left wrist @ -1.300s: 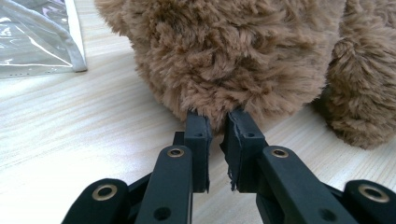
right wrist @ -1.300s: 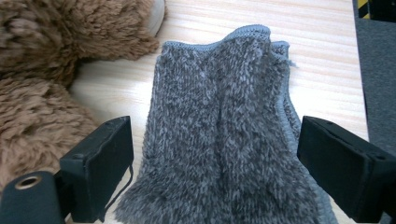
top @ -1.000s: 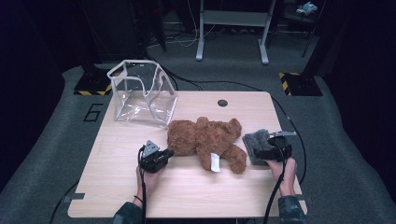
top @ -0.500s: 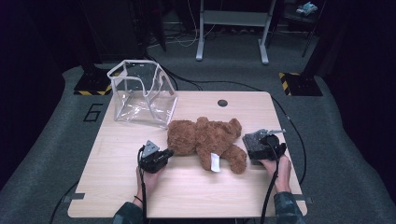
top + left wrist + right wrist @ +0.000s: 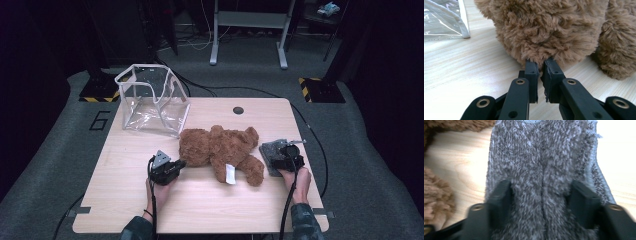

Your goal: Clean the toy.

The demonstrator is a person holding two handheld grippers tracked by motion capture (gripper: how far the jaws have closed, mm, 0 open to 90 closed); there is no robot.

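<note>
Moved: your right gripper [image 5: 280,152] has come down onto the grey knitted cloth [image 5: 271,154] since the earlier frame, its jaws just closing.
Right jaws: half open, astride the cloth's bunched middle; the blurred right gripper view leaves it unclear whether the pads press yet.
Left jaws: your left gripper [image 5: 540,70] is almost closed, pinching fur of the teddy bear [image 5: 220,150].
Bear: lying mid-table [image 5: 125,200], right of the clear bag [image 5: 150,102].
Cloth: right of the bear, touching it.

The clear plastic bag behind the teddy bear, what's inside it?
The clear plastic bag looks empty; through its walls only table and floor show. Its crumpled, glaring bottom could hide something flat.
</note>
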